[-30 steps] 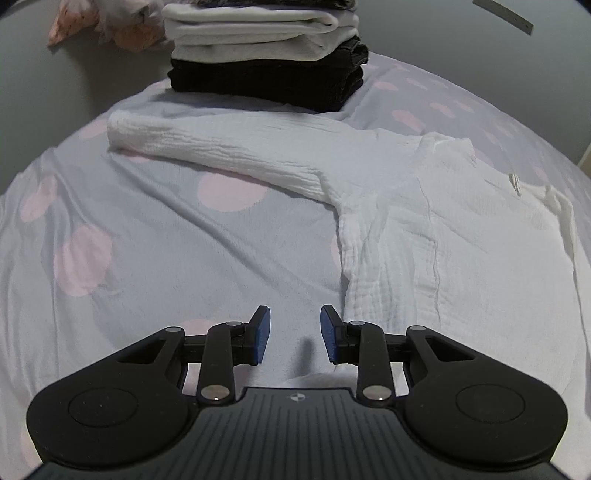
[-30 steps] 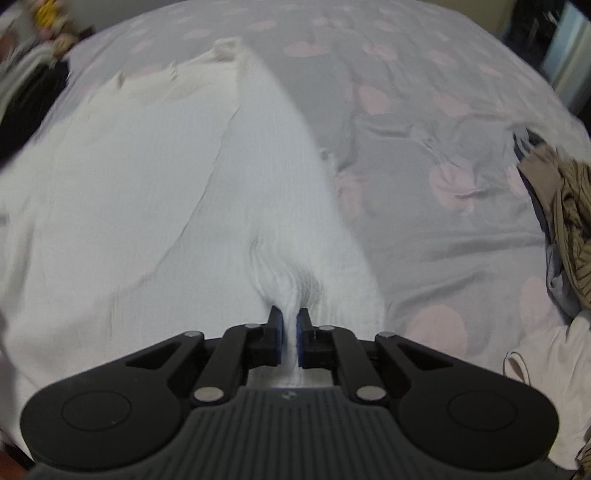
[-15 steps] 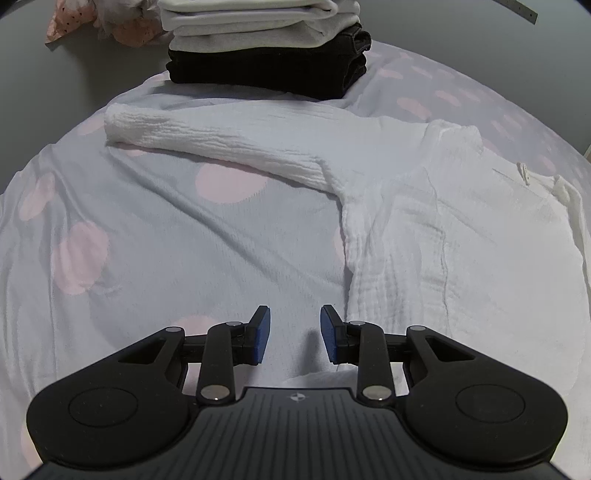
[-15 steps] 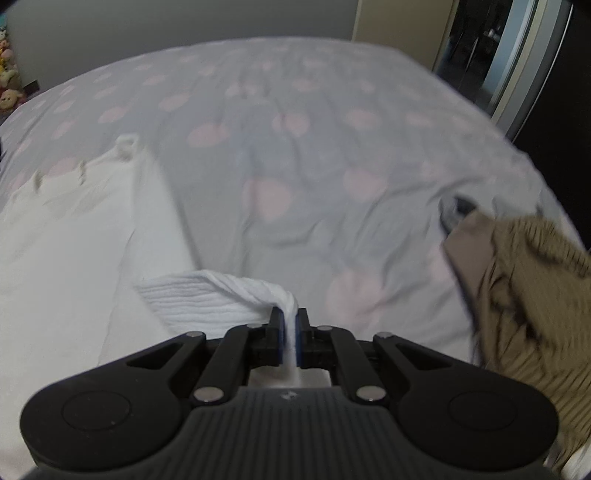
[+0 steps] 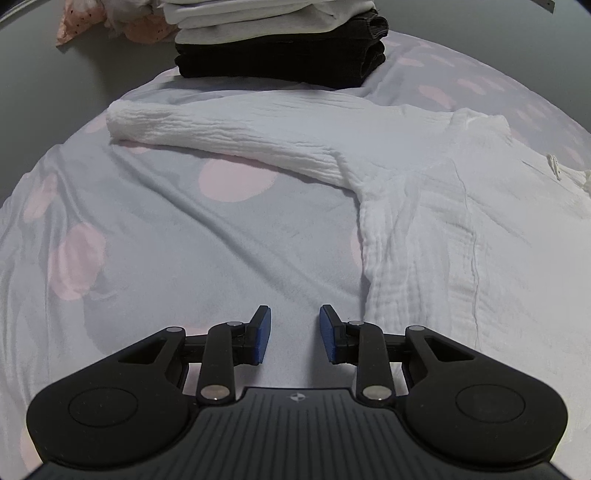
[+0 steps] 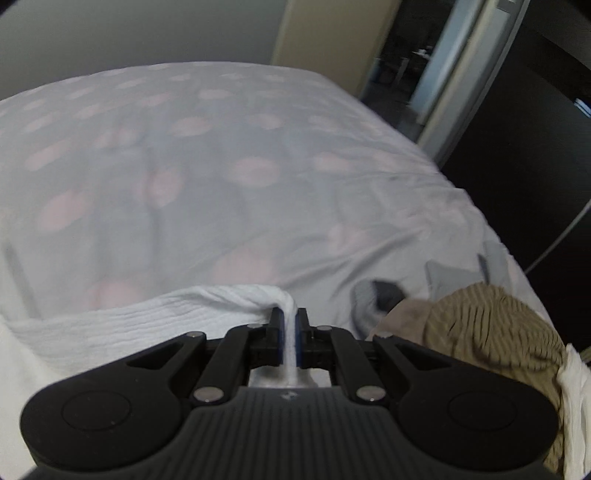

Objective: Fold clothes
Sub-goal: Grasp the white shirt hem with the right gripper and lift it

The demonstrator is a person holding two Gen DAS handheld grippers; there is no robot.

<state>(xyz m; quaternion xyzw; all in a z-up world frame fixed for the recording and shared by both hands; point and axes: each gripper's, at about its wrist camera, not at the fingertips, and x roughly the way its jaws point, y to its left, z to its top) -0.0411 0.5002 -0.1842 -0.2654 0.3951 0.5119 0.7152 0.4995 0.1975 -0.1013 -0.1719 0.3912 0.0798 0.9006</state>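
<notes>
Pinching a fold of the white crinkled shirt [image 6: 155, 317] between its blue pads, my right gripper [image 6: 290, 325] is clenched tight, the cloth rising in a ridge just ahead of the fingertips. My left gripper [image 5: 294, 328] hangs released, pads apart over bare bedsheet [image 5: 177, 258], just beside the shirt's side edge and touching nothing.

Everything lies on that grey sheet with pale pink dots, wrinkled across a bed. In the left wrist view the shirt [image 5: 461, 229] spreads flat to the right of the sheet's middle, one sleeve [image 5: 221, 129] stretched out leftward. Beyond the sleeve, at the sheet's far edge, sits a stack of folded clothes [image 5: 280, 44], white pieces on black ones, its top cut off by the frame. Left of the stack is a pink spotted fabric [image 5: 92, 26], too cropped to name.

In the right wrist view, a tan striped garment [image 6: 491, 332] heaps on the sheet's right side, with a grey piece [image 6: 373, 299] beside it that I cannot identify. Past the sheet stand a plain wall and a dark doorway [image 6: 406, 66]; this view is blurred.
</notes>
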